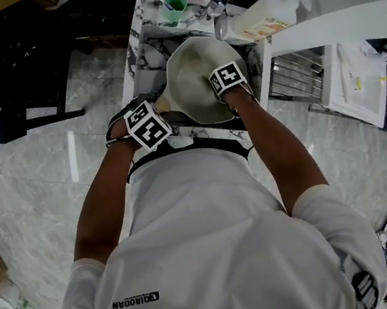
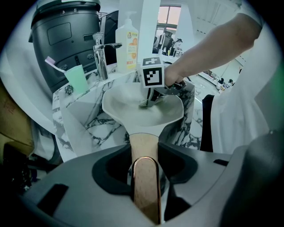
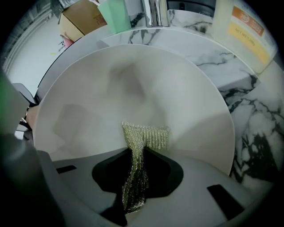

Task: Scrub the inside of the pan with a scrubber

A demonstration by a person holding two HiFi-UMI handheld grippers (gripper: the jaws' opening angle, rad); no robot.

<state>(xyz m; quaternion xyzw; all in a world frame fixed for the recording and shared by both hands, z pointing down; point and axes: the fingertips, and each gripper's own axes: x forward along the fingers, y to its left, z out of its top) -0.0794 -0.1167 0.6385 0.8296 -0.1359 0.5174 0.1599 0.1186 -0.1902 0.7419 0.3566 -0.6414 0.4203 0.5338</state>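
Scrubbing underway: my right gripper (image 3: 140, 170) pinches scrubber (image 3: 146, 135) on pan (image 3: 133, 84) inside, left gripper (image 2: 145, 175) clamps handle (image 2: 143, 144). Surface looks clean-ish; prob. more passes left.

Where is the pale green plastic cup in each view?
Head view: pale green plastic cup at top centre.
Left gripper view: cup at upper left.
Right gripper view: cup at top edge, left of centre.
Shared landmark: chrome tap just right of it.
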